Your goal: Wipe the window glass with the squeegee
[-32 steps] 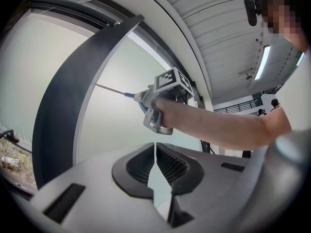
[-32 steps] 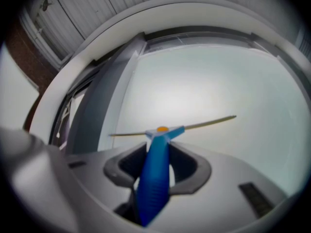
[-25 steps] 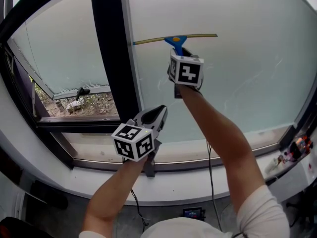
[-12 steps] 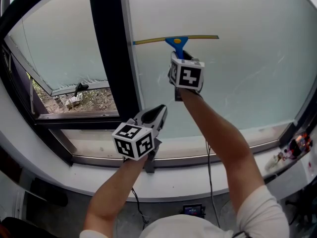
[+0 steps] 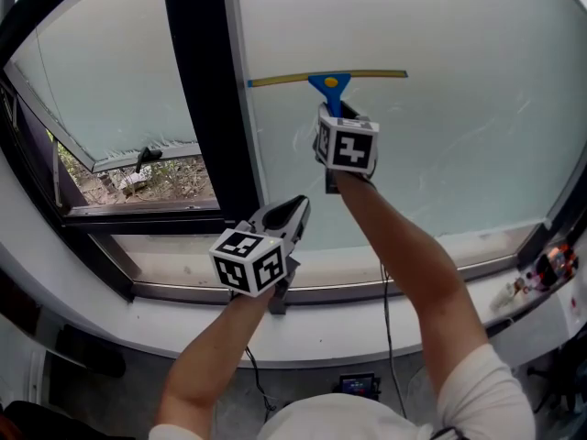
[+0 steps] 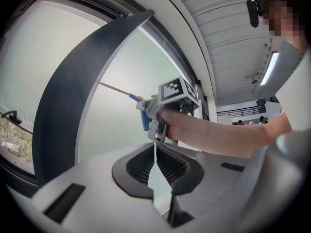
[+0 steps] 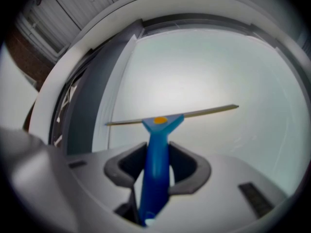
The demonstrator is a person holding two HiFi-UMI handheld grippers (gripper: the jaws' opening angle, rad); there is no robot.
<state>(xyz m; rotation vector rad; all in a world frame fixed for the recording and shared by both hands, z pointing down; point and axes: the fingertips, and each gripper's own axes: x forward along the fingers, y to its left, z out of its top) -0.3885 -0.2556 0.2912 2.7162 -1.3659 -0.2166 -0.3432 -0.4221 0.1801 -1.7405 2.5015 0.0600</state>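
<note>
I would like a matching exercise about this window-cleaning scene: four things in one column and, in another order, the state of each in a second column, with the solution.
Things
1. squeegee
2. left hand-held gripper
3. right hand-held gripper
4. side window

States
A. shut, nothing between its jaws
B. swung open, plants visible beneath it
C. blade lies level across the large pane
D. shut on a blue handle

Pairs: 1-C, 2-A, 3-D, 4-B.
</note>
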